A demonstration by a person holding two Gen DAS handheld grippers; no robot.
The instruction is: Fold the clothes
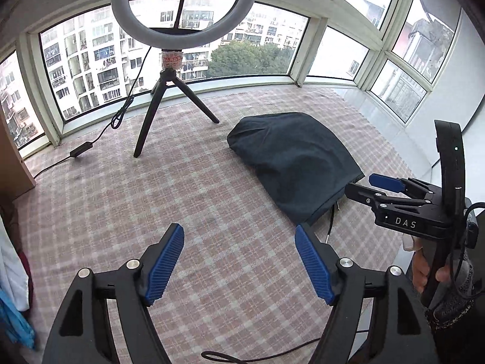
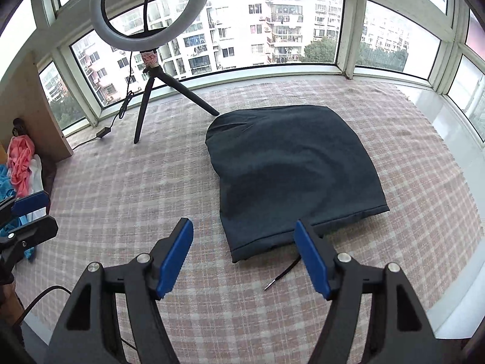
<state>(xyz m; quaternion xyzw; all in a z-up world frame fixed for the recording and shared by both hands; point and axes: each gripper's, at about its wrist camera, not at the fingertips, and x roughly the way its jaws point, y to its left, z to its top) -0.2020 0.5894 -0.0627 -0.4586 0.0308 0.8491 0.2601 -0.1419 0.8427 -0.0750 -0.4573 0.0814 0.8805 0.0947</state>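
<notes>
A dark navy garment (image 2: 294,170) lies folded into a compact shape on the pink checked cloth (image 2: 121,188). A black drawstring (image 2: 282,276) sticks out from its near edge. My right gripper (image 2: 244,236) hangs open just in front of that near edge, nothing between its blue pads. In the left wrist view the garment (image 1: 294,157) sits ahead and to the right. My left gripper (image 1: 239,239) is open above bare cloth, left of the garment. The right gripper (image 1: 363,186) shows at the right edge there, held by a hand (image 1: 424,270).
A ring light on a black tripod (image 2: 151,97) stands at the back left, its cable (image 1: 100,139) trailing left over the cloth. A pile of coloured clothes (image 2: 21,163) lies at the left by a wooden board (image 2: 33,100). Windows (image 2: 257,30) enclose the far side; a white sill (image 2: 454,163) runs along the right.
</notes>
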